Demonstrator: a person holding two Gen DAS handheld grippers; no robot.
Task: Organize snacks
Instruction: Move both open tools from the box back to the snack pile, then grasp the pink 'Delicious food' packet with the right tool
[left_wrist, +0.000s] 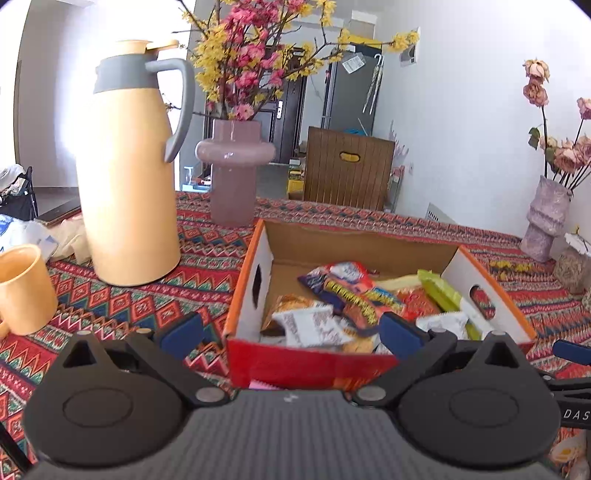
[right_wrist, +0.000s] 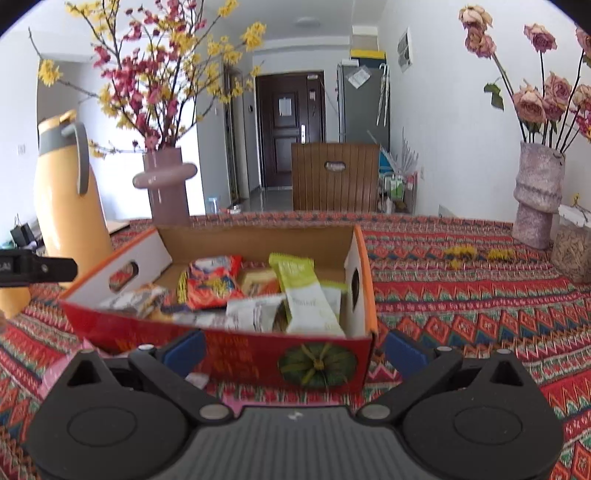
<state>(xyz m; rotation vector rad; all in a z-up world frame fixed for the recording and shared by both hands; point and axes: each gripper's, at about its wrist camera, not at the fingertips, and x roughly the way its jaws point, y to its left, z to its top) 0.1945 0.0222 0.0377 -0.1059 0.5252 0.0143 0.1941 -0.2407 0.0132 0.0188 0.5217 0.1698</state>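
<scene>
While I hold both tongs low at the near edge of the table, the open cardboard box (left_wrist: 325, 254) stands on the patterned tablecloth (left_wrist: 207, 258) directly ahead, its red front wall facing me. My left gripper (left_wrist: 291, 332) is spread wide, its blue pads on either side of the box's near left corner, gripping nothing. My right gripper (right_wrist: 295, 349) is likewise spread, its pads flanking the near right part of the red front wall, where a green pumpkin picture (right_wrist: 317, 363) is printed; it too is empty. Inside the box lie the snacks in a loose heap: a red-and-orange packet (right_wrist: 212, 282), a pale green bar wrapper (right_wrist: 301, 291) towards the right, and a white wrapper (left_wrist: 308, 325) near the front. To the left of the box stand a yellow thermos jug (left_wrist: 125, 177) and a yellow mug (left_wrist: 22, 288); a mauve vase (left_wrist: 234, 166) of pink and yellow blossoms stands at the far left behind the box, and a second vase (right_wrist: 537, 199) of dried roses at the far right.
</scene>
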